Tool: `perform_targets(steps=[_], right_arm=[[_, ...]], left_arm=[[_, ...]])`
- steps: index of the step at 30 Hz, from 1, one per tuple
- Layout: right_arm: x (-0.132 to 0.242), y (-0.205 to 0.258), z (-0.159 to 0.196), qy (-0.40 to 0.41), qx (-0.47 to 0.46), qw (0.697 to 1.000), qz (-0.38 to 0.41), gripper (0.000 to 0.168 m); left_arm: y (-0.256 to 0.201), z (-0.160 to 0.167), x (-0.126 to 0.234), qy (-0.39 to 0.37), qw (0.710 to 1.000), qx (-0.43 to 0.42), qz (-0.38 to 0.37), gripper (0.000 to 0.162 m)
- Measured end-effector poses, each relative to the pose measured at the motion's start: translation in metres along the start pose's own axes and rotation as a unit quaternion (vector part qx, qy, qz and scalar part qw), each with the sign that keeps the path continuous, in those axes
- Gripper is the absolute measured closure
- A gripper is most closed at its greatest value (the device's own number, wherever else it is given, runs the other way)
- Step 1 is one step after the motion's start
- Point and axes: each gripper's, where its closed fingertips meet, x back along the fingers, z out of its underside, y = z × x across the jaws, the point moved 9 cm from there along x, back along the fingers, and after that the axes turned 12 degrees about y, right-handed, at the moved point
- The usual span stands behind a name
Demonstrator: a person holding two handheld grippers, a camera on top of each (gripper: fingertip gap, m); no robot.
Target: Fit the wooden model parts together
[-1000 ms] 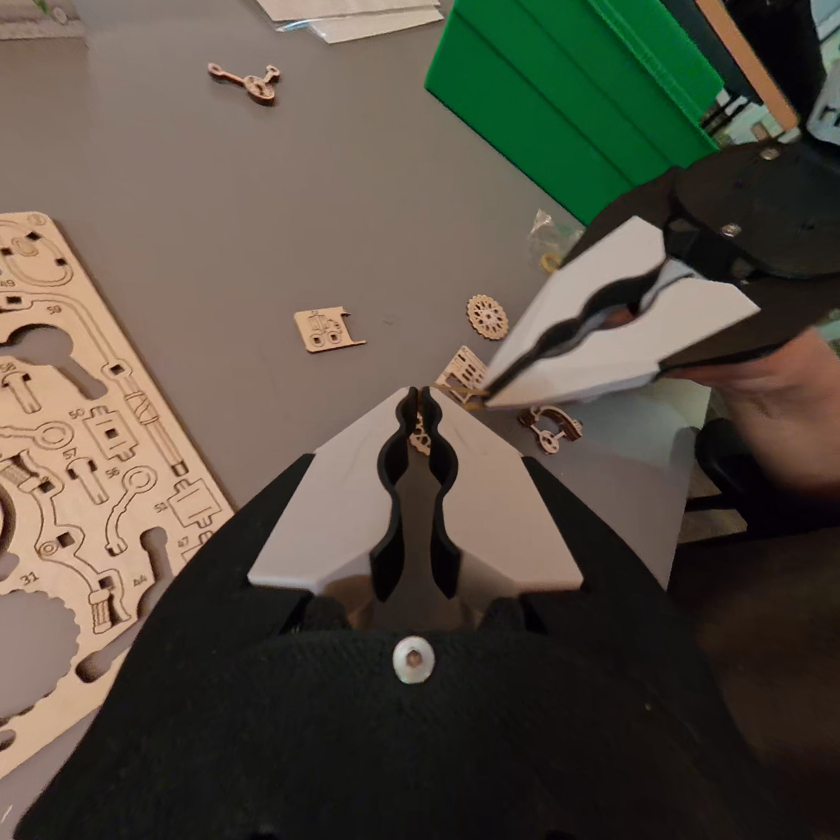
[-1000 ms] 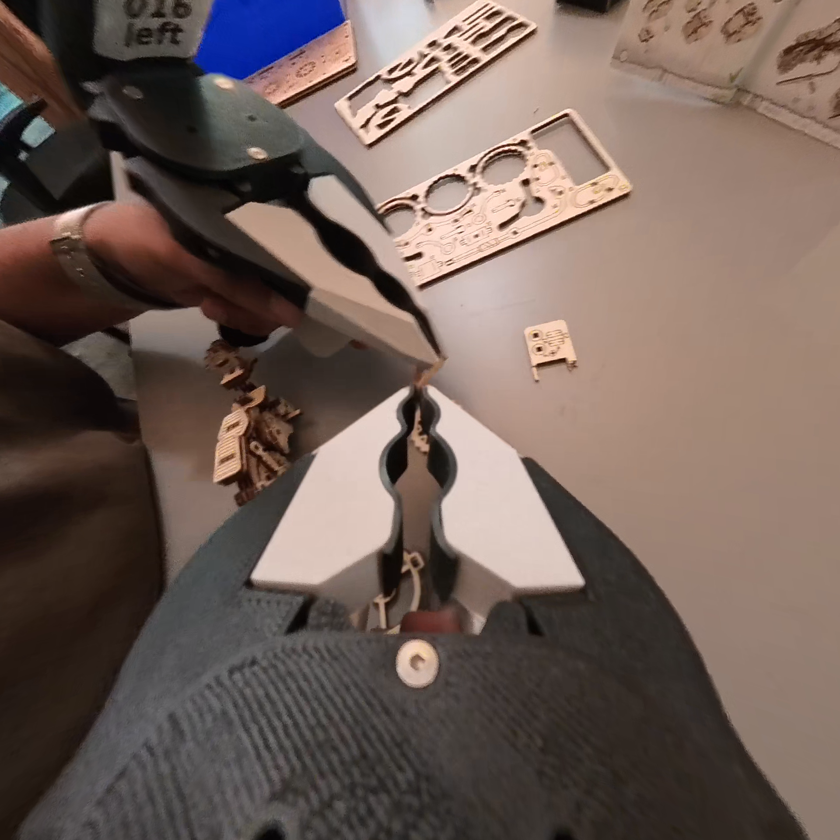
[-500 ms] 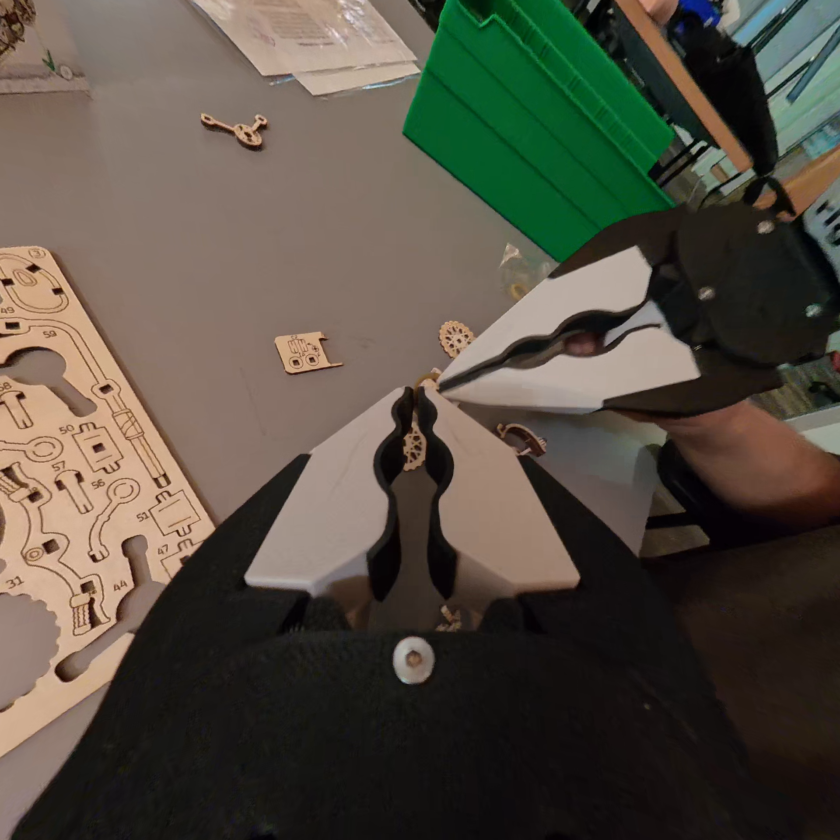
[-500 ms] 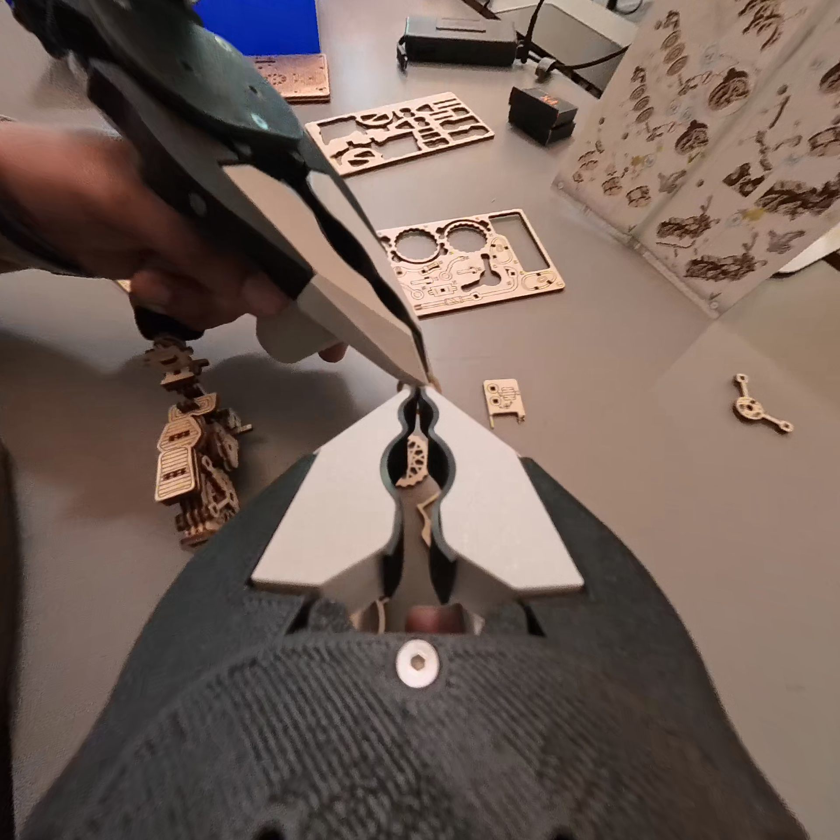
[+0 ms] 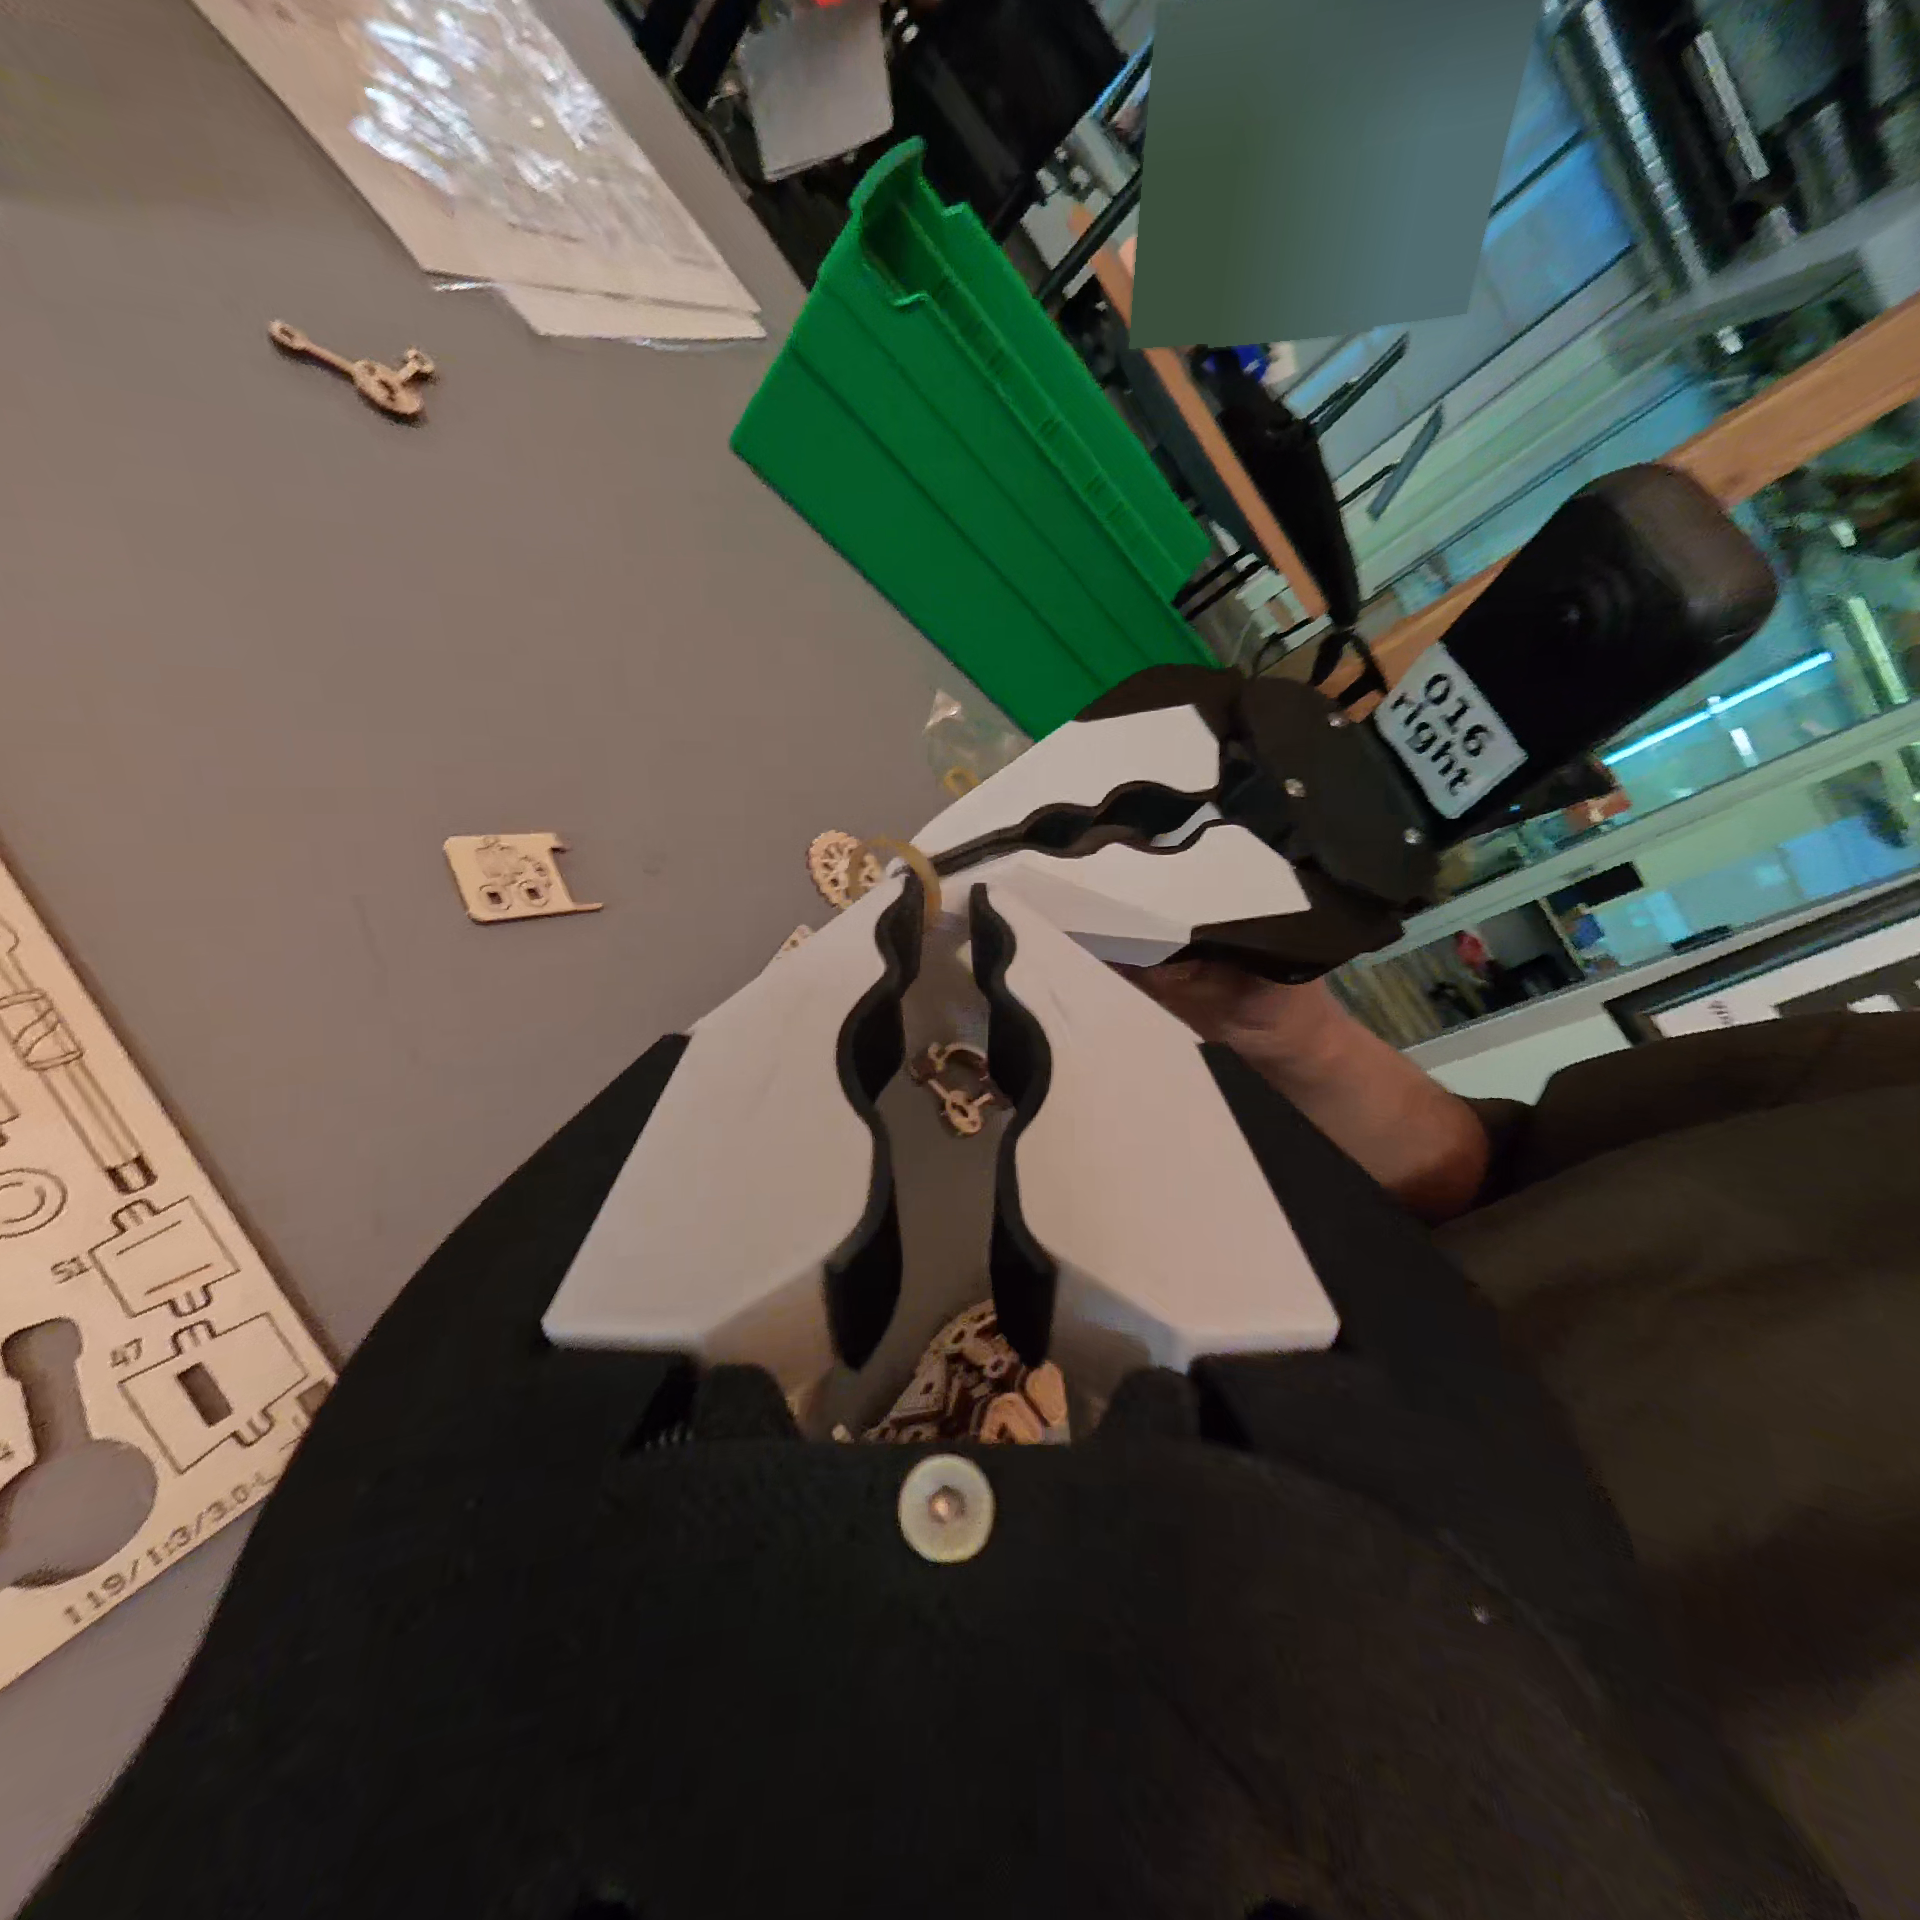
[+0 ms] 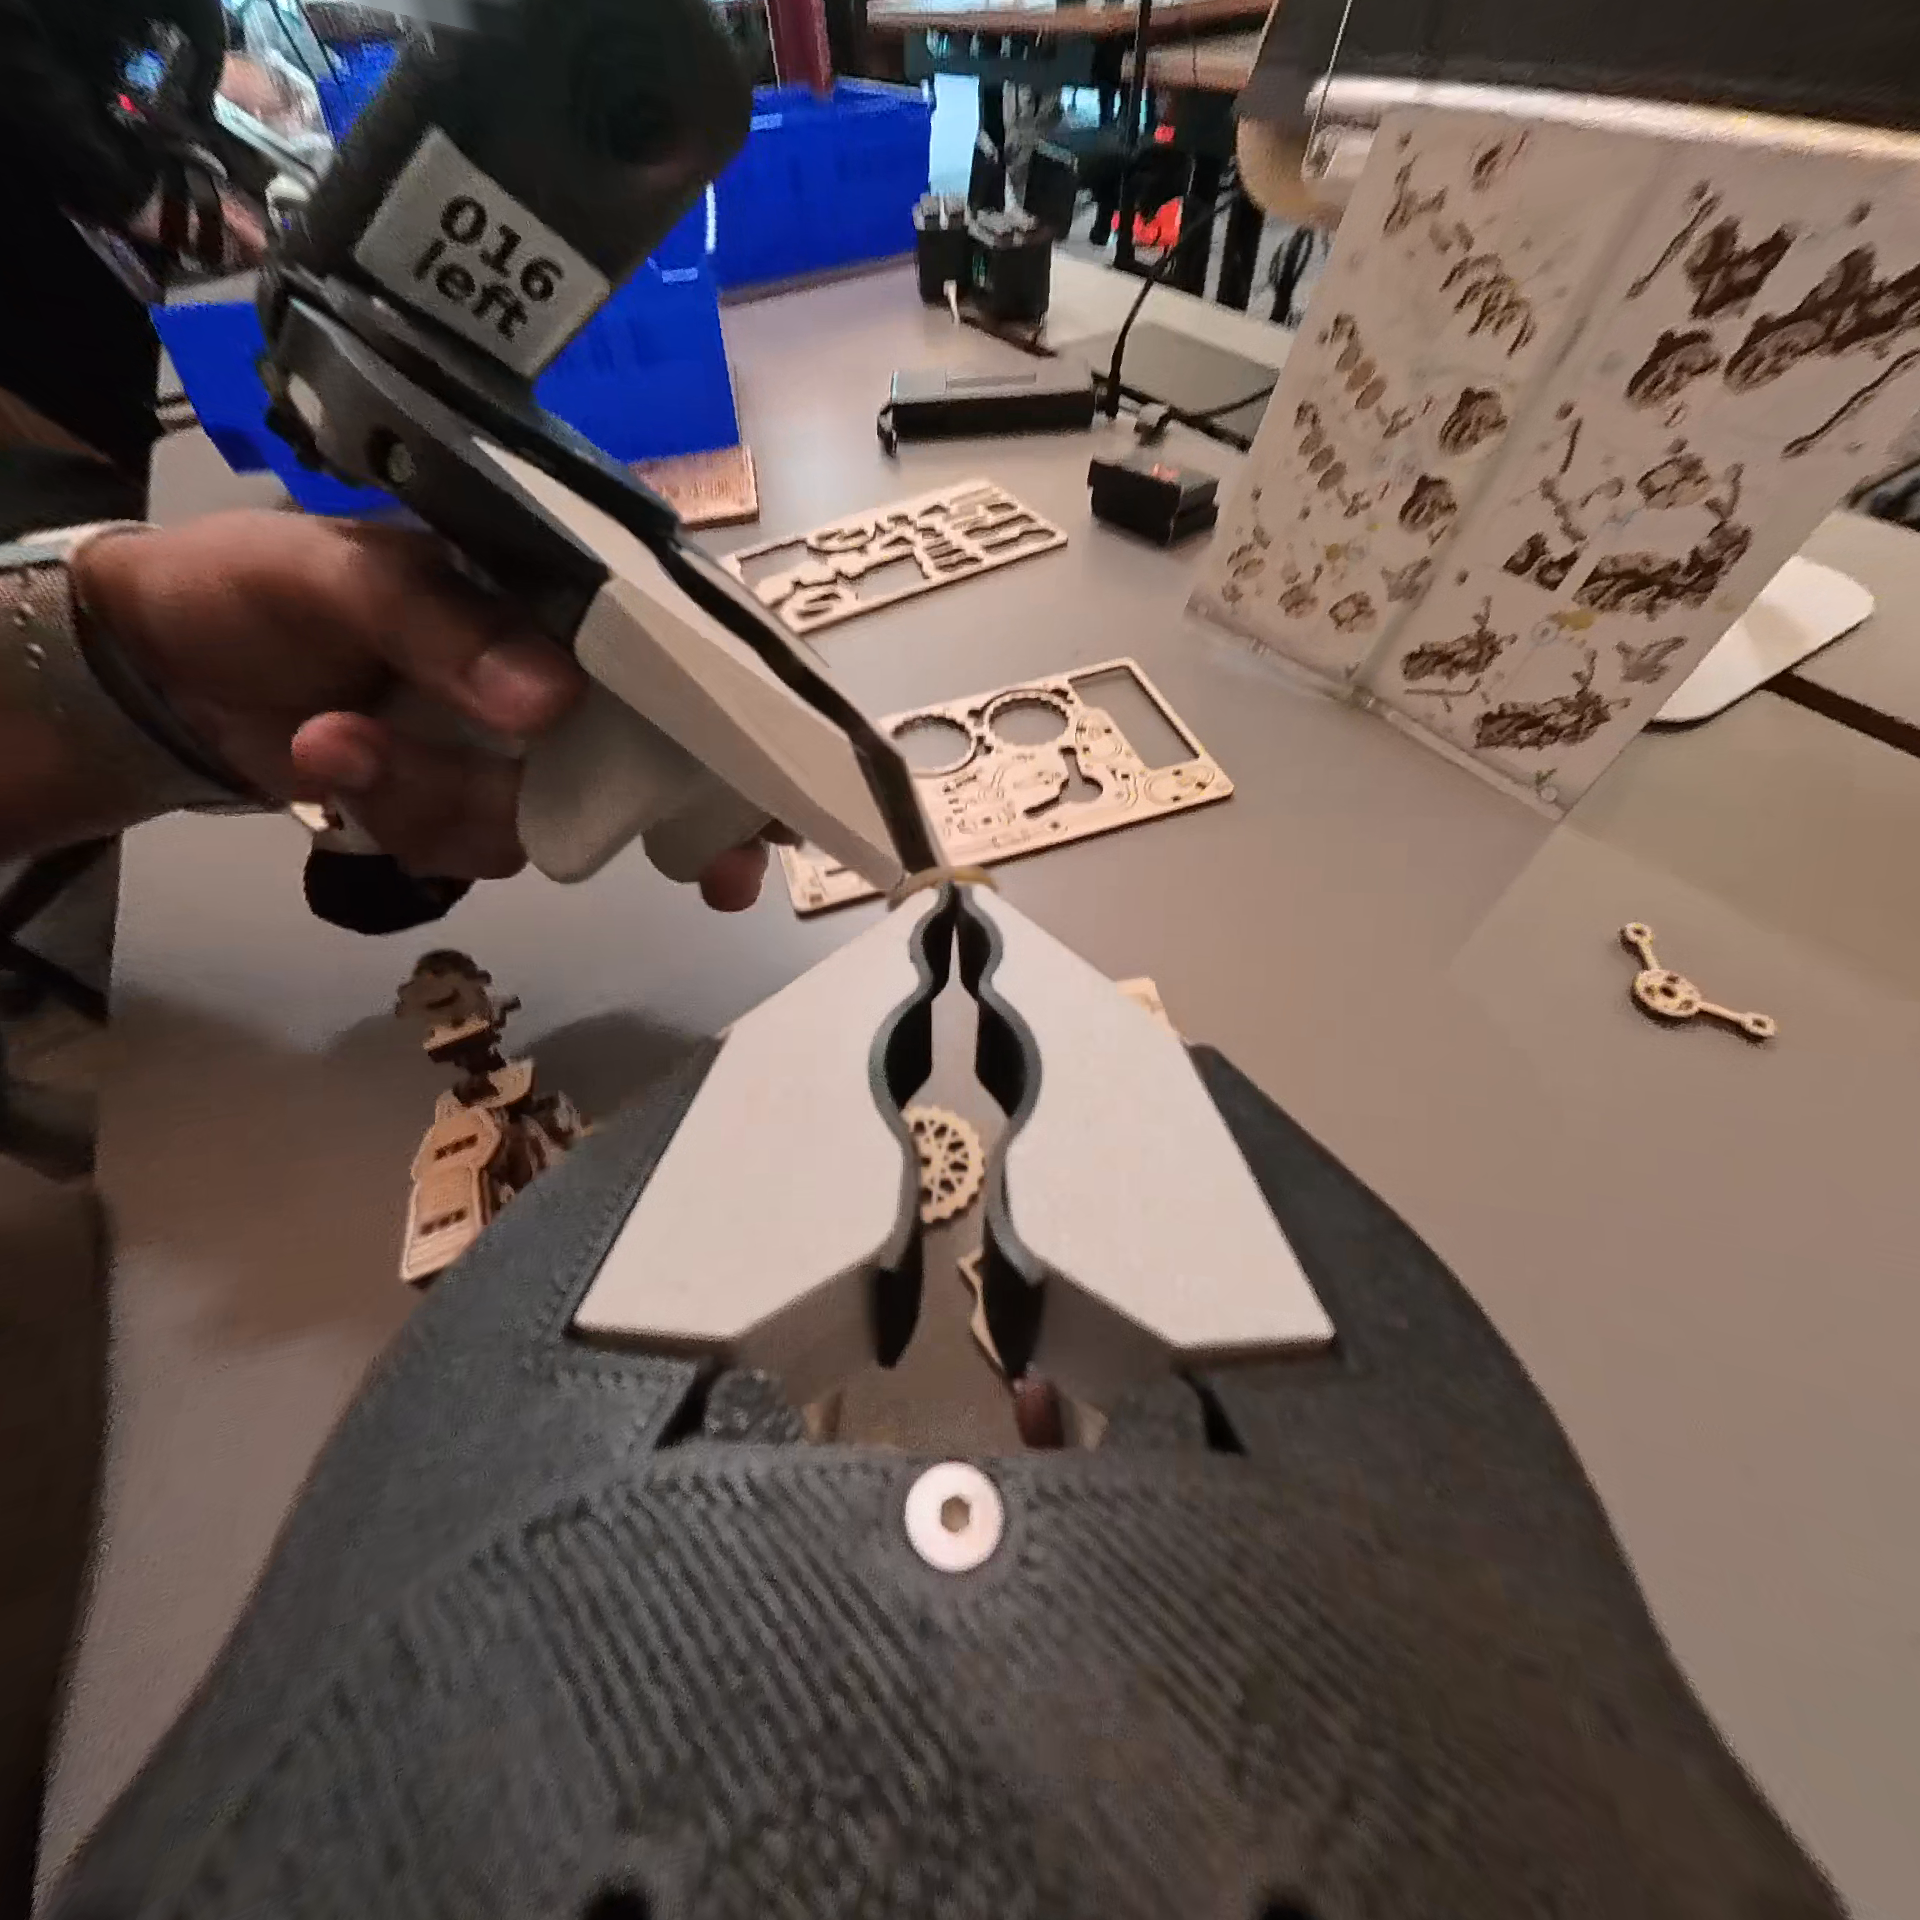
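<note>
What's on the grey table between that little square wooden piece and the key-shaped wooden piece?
Nothing: in the left wrist view, only bare grey table separates the square piece from the key-shaped piece.

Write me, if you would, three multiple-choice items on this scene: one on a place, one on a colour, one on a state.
1. Where is the key-like wooden piece? A on a punched sheet; B alone on the bare table; C in a bin.
2. The bin in the left wrist view is: A green; B red; C yellow.
3. The right gripper's jaws are: A wide apart; B closed at the tips; C hidden.
Answers: B, grey tabletop all around it; A, its ribbed wall is green; B, the tips meet at a yellowish band.
</note>
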Motion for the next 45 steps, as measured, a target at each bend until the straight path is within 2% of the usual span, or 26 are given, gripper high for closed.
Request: perform_targets(steps=[9,13,18,23,27,34,39,45], right_arm=[[0.003,0.008,-0.010,-0.058,0.008,0.998,-0.008,0.168],[0.010,0.010,-0.015,-0.115,-0.012,0.992,-0.057,0.168],[0.020,0.011,-0.021,-0.198,-0.060,0.968,-0.141,0.168],[0.023,0.009,-0.022,-0.248,-0.119,0.937,-0.215,0.168],[0.026,0.007,-0.022,-0.272,-0.150,0.919,-0.242,0.168],[0.026,0.008,-0.023,-0.267,-0.152,0.918,-0.250,0.168],[0.024,0.009,-0.024,-0.259,-0.162,0.914,-0.268,0.168],[0.021,0.006,-0.023,-0.221,-0.172,0.918,-0.281,0.167]], left_arm=[[-0.013,-0.008,0.014,-0.010,0.999,-0.049,-0.007,0.162],[-0.019,-0.010,0.022,-0.022,0.998,-0.054,0.038,0.162],[-0.039,-0.016,0.031,-0.040,0.992,-0.076,0.087,0.160],[-0.056,-0.018,0.035,-0.053,0.989,-0.104,0.088,0.154],[-0.059,-0.020,0.039,-0.061,0.989,-0.114,0.074,0.152],[-0.050,-0.020,0.039,-0.063,0.990,-0.107,0.063,0.157],[-0.047,-0.018,0.038,-0.060,0.990,-0.097,0.084,0.162],[-0.046,-0.016,0.038,-0.042,0.987,-0.090,0.125,0.158]])
